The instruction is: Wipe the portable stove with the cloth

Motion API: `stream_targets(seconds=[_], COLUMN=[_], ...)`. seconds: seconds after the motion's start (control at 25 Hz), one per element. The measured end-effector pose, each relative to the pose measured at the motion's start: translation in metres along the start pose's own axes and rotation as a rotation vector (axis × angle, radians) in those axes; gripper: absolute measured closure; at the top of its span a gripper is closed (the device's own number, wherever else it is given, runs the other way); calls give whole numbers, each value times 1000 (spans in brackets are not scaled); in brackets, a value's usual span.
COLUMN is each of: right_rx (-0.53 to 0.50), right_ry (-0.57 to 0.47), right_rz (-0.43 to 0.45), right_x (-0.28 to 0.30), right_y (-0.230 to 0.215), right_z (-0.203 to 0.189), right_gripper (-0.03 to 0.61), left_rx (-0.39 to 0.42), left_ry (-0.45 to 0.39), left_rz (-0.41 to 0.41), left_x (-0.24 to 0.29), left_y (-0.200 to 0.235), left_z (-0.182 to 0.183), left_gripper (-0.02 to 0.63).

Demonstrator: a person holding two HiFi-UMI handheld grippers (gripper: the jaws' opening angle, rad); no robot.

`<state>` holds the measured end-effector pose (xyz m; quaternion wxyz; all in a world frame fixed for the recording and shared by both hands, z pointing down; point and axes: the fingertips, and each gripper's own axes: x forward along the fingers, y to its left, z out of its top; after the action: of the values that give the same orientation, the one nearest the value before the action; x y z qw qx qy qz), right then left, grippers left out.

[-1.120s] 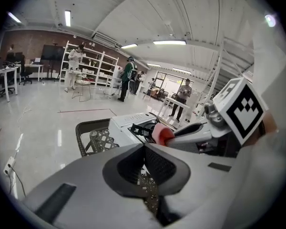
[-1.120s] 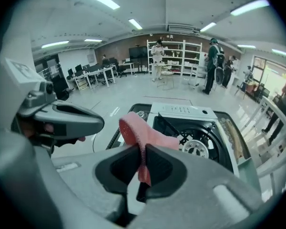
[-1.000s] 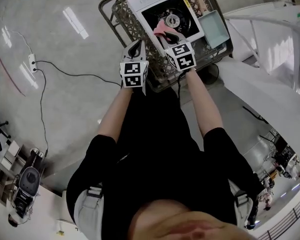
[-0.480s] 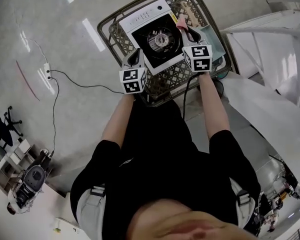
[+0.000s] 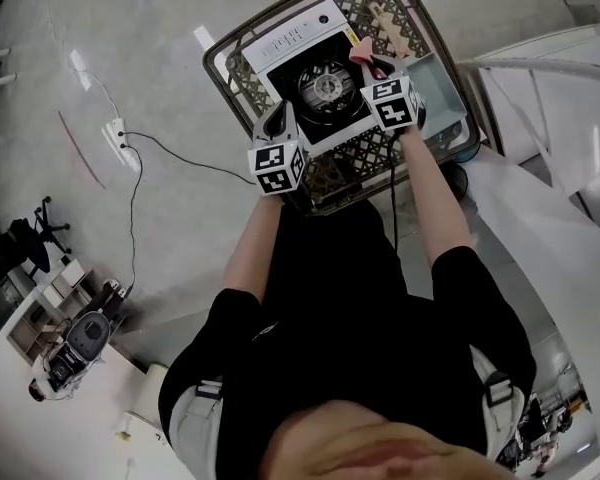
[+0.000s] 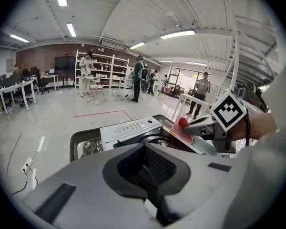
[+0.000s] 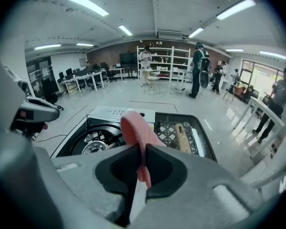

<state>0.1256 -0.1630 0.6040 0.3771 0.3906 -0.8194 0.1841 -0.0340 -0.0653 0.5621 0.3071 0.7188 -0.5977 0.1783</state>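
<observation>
my right gripper [image 5: 373,68] is clamped on the pink cloth [image 5: 363,50] — a fold of it stands up out of the closed jaws and a short end hangs below them. it is at the far right corner of the portable stove [image 5: 290,38], just beside the round burner [image 5: 325,83]. i cannot tell whether the cloth presses on the stove top or only hangs over it.

my left gripper [image 5: 278,118] has its 2 jaws together with nothing between them, and it sits at the stove's near left corner, over the edge.

the stove is white with a black top and a row of controls along its far edge. it lies on a woven table [image 5: 355,158] with a dark rim. on that table, past the stove's right side, lies a wooden stick [image 5: 385,23], and a pale tray [image 5: 442,73] sits at the table's right edge.

a black cable [image 5: 170,148] runs across the shiny floor to the left. far across the room — seen from the right gripper view — people stand by white shelves [image 7: 164,63].
</observation>
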Motion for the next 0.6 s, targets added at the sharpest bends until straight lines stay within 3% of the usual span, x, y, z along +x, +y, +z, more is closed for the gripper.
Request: stream_targets(seconds=[0.6], right_rx=[3], right_ry=[32], right_rz=[-2], right_x=[28], right_y=[39], right_z=[17], right_gripper=[546], left_rx=[-42], left_ry=[20], left_rz=[-35], left_x=[1], left_y=[50], left_z=[-11], left_gripper=[614])
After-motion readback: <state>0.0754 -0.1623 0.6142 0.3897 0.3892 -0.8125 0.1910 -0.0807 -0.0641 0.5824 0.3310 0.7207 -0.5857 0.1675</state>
